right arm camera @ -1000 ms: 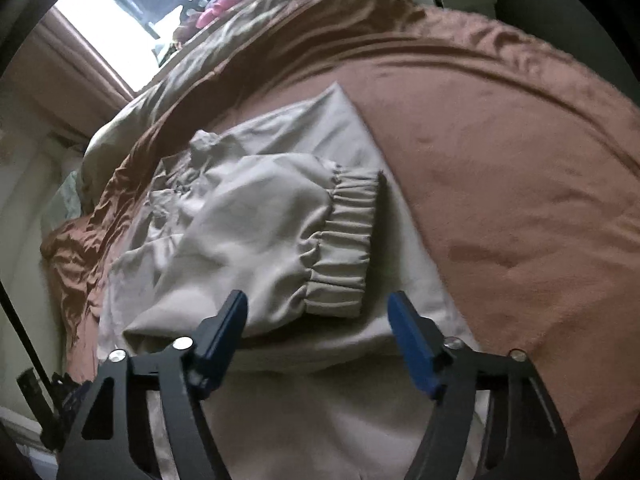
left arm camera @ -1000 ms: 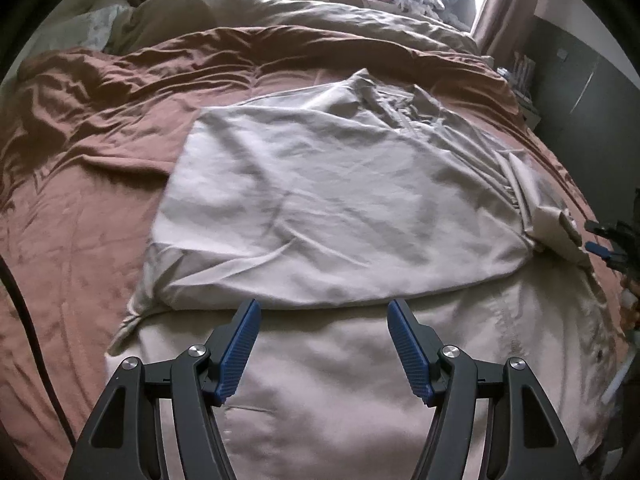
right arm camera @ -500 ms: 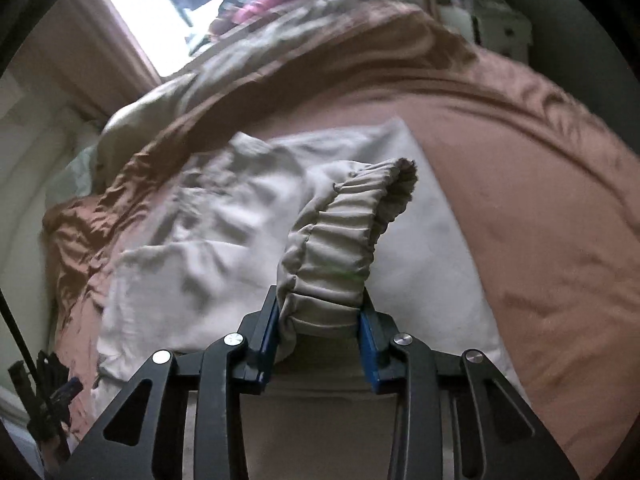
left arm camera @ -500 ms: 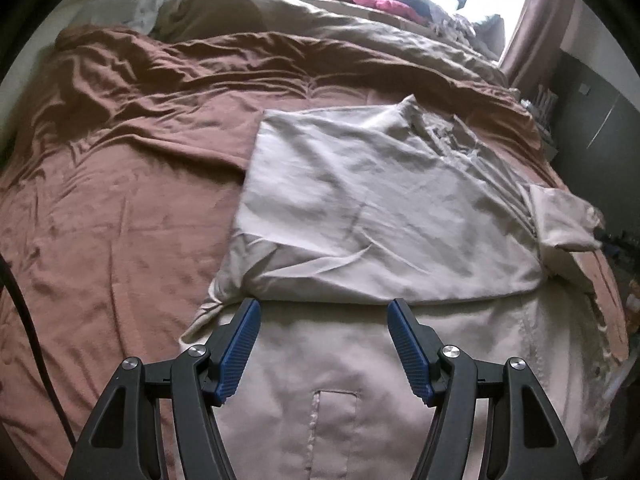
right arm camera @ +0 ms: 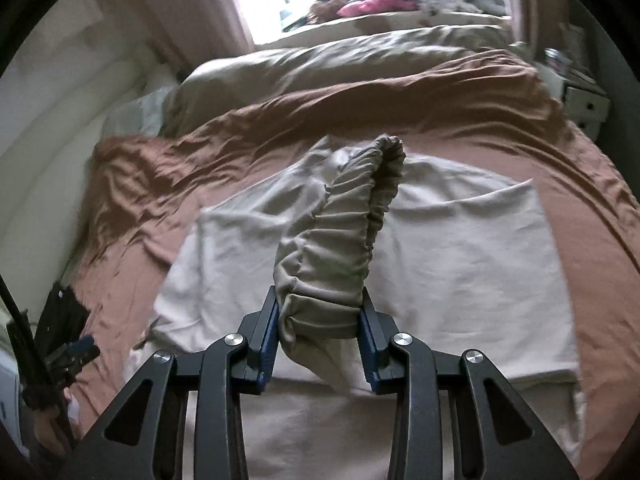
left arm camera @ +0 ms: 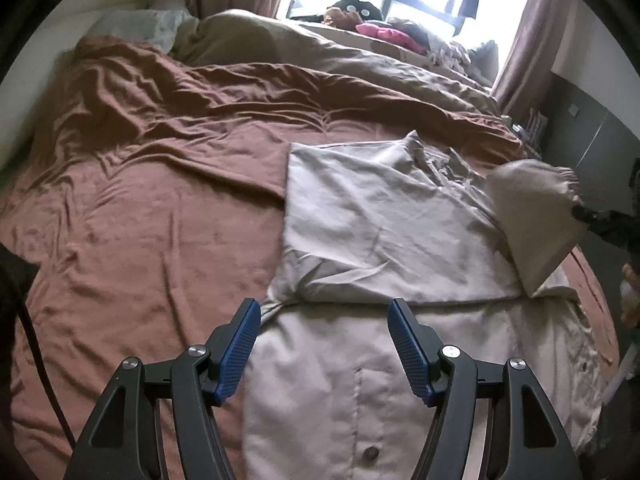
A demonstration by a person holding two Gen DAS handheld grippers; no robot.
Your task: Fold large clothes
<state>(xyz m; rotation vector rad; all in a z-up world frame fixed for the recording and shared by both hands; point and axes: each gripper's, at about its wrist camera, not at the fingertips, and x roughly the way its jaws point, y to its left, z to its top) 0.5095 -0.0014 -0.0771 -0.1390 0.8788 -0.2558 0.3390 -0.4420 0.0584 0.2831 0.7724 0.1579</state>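
Your jacket (left arm camera: 384,224) is light, soft cloth that sags and creases wherever it isn't held, so grip it by the thick gathered cuff (right arm camera: 340,248), as your right gripper (right arm camera: 320,344) does now: its jaws are pinched on the cuff's near end, with the sleeve standing up ahead of them. The jacket lies partly folded on the bed (left arm camera: 140,208), its long axis running straight away from the jaws, buttoned hem nearest and collar farthest. Your left gripper (left arm camera: 324,348) hangs above the hem, jaws wide apart and holding nothing.
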